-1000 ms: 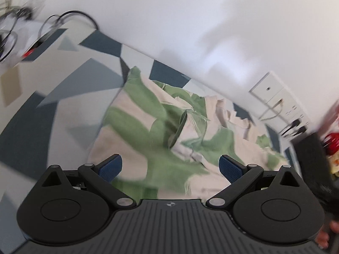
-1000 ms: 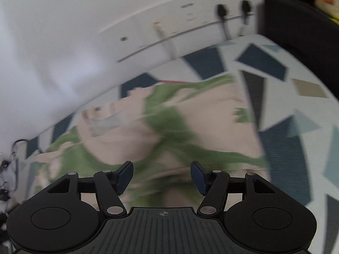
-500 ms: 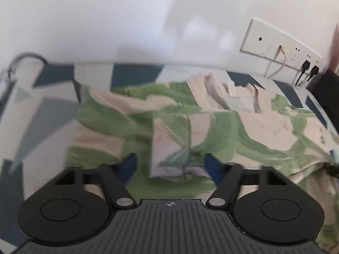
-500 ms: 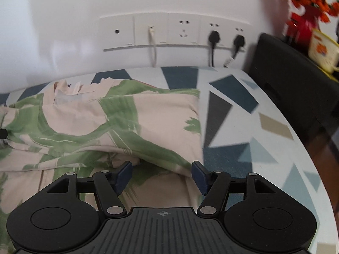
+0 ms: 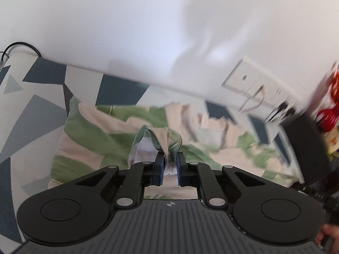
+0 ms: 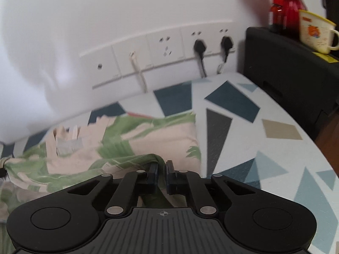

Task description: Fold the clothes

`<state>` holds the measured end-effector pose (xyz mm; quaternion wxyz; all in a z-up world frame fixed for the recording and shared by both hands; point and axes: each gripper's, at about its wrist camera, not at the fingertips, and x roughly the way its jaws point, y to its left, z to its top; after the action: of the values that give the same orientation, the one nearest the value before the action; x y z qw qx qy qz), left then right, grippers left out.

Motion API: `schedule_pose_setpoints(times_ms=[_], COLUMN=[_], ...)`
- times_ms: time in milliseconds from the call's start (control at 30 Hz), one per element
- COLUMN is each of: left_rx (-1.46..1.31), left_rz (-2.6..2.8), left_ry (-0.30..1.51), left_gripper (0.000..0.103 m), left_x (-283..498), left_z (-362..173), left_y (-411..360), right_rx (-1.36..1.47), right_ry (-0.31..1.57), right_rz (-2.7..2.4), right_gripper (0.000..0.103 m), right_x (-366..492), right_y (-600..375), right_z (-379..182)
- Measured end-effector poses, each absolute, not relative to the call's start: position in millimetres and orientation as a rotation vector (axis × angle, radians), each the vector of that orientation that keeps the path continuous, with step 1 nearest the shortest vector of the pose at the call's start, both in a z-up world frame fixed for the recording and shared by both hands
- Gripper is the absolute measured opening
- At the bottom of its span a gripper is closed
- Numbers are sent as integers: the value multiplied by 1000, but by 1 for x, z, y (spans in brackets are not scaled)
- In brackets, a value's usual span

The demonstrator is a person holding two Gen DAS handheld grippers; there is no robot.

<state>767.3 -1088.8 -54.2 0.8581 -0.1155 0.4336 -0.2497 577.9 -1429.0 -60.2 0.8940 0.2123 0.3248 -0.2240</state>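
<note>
Both tools are nearly closed, each pinching a bunched fold of the green-and-cream leaf-print garment [image 5: 101, 135]: the left tool [image 5: 169, 161] nearer its middle, the right tool [image 6: 162, 167] at its edge. That garment lies on the geometric-patterned table [image 6: 243, 131], below the wall sockets [image 6: 165, 50].

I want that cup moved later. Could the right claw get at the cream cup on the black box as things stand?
Probably not yet: the right claw is shut on the green-and-cream garment. The cup itself stands unobstructed on the black box.
</note>
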Motion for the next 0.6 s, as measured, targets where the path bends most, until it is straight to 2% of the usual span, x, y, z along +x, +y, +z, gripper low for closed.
schedule_pose_setpoints(times_ms=[100,233,333,367,400,600], left_rx=[-291,-344,-341,-351,-363,-420], left_rz=[-513,-543,-523,-515,-509,-515], left_ry=[905,999,1101,1127,1149,1159], left_gripper=[6,6,25,39,48,51], left_x=[759,751,751,751,751,744], left_z=[-48,-64,-89,-98,-105,-122], left_y=[-1079,-1075,-1078,-1077,-1077,-1075], right_rx=[504,572,580,585,587,599], right_ry=[598,561,592,605,609,629], right_rz=[-490,-510,-531,-537,-538,-545], right_gripper=[4,4,4,4,4,4], right_x=[561,546,543,543,542,540], right_y=[-1436,-1445,-1449,-1449,-1448,-1446], right_z=[-47,-43,-51,-55,-57,-68])
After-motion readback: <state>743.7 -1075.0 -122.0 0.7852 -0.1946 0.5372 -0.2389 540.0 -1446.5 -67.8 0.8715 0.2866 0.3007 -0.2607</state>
